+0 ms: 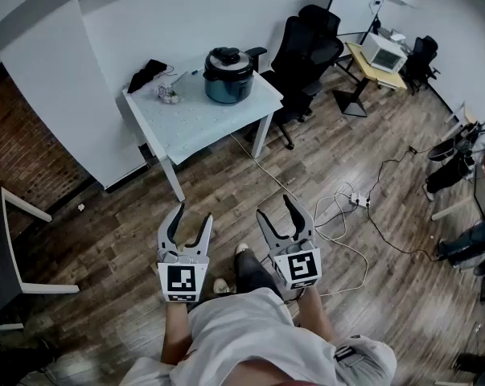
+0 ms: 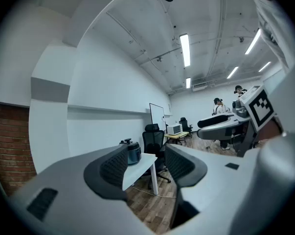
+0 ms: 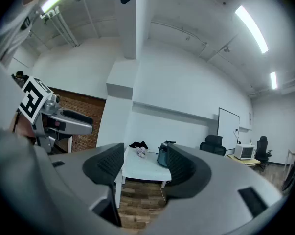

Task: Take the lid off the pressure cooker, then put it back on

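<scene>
White tabletop (image 1: 202,127) is seen on white legs over a wood-plank floor (image 1: 105,240). A blue-grey pressure cooker (image 1: 228,85) is stood upright near the far right corner, with its black lid (image 1: 226,57) seated on top. A black bundle (image 1: 147,75) is laid at the far left corner. Small pale clutter (image 1: 168,94) is placed just beside it, by the left edge, well apart from the cooker.

Left gripper view: pressure cooker (image 2: 133,152) partly hidden behind a jaw of left gripper (image 2: 147,155). Head view, upper centre: pale clutter (image 1: 168,94) on table (image 1: 202,123), too small to identify.
</scene>
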The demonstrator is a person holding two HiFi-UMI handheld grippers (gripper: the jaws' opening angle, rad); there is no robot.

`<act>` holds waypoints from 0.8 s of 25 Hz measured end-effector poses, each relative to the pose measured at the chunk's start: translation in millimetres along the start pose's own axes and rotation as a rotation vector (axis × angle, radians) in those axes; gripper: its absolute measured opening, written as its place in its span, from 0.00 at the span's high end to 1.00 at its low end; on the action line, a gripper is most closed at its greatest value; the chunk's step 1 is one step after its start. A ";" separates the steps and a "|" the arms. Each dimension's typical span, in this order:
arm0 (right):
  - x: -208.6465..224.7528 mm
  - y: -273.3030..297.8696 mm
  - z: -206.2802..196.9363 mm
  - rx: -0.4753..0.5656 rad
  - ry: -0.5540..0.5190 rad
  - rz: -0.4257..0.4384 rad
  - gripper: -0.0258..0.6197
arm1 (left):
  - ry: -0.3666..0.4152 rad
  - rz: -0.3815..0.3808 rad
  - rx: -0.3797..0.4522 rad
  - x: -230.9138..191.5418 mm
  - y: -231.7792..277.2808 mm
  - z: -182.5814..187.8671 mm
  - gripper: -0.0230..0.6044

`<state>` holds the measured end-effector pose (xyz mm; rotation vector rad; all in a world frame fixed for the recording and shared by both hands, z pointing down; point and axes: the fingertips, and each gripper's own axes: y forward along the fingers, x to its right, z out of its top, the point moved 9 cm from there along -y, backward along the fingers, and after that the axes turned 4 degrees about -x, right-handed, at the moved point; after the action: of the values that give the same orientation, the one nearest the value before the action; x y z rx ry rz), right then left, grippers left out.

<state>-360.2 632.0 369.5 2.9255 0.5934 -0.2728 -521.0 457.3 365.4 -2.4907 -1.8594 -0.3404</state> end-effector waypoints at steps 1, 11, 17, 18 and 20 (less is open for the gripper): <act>-2.1 1.5 -0.9 0.006 0.007 -0.002 0.53 | 0.000 0.000 0.000 -2.6 0.0 -2.4 0.59; -5.4 42.7 -5.3 -0.015 0.019 -0.015 0.49 | -0.015 -0.020 -0.010 -25.1 34.6 -13.8 0.59; 9.5 90.1 -10.4 -0.012 0.037 0.012 0.51 | -0.009 -0.023 -0.015 -40.7 75.4 -12.8 0.60; 12.8 100.6 -11.1 -0.011 0.041 0.016 0.51 | -0.009 -0.026 -0.019 -44.9 84.4 -13.5 0.61; 21.0 122.7 -11.1 -0.010 0.048 0.021 0.52 | -0.005 -0.031 -0.031 -54.6 104.9 -13.9 0.61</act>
<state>-290.8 529.8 388.7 2.9345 0.5682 -0.1967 -438.4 373.0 381.3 -2.4866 -1.9114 -0.3671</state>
